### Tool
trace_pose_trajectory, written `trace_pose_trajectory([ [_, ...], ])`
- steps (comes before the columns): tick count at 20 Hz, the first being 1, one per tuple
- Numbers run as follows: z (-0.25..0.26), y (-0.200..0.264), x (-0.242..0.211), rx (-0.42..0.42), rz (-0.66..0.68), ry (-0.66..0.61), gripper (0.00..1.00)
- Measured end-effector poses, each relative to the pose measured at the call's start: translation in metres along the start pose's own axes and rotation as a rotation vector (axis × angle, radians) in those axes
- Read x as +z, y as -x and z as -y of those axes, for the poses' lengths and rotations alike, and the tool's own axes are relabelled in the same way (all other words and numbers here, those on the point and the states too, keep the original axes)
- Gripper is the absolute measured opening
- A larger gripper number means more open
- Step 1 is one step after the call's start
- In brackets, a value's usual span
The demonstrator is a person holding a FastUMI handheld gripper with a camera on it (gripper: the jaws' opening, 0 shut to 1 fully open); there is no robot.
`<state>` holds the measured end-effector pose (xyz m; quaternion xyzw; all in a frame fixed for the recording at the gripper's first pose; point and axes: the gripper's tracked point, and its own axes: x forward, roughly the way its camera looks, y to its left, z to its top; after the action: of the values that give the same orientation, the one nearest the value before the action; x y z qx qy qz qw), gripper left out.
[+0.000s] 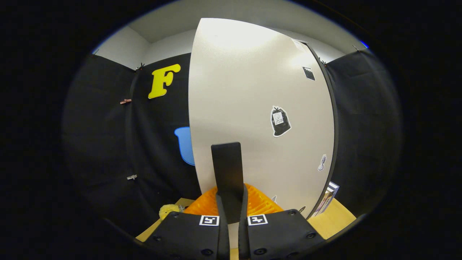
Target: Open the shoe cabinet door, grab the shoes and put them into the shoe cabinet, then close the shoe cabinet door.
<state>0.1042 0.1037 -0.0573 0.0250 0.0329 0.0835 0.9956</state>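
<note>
- The gripper [231, 213] is seen with its fingers drawn close together, pinching the dark handle [227, 173] of the shoe cabinet door [260, 108].
- An orange ridged thing [260, 204], possibly a shoe, is seen just beyond the fingers.
- A small yellow object [168, 210] is found beside it on the wooden surface [335, 216].

An orange ribbed basket [263, 204] is sitting on a wooden surface [339, 216]. At nine o'clock from it, a small yellow fuzzy thing [169, 209] is lying. At three o'clock, a striped box [327, 198] is standing upright. Two clips [125, 101] are pinching the black cloth, up at ten o'clock. A bin-bag sticker [280, 121] is showing at twelve o'clock.
</note>
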Motion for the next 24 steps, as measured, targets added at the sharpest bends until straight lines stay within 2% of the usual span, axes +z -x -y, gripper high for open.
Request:
trace_pose_trajectory([
  [10, 0.034, 0.054, 0.001, 0.037, -0.018, 0.000, 0.13],
  [24, 0.099, 0.106, 0.005, -0.014, -0.049, 0.009, 0.13],
])
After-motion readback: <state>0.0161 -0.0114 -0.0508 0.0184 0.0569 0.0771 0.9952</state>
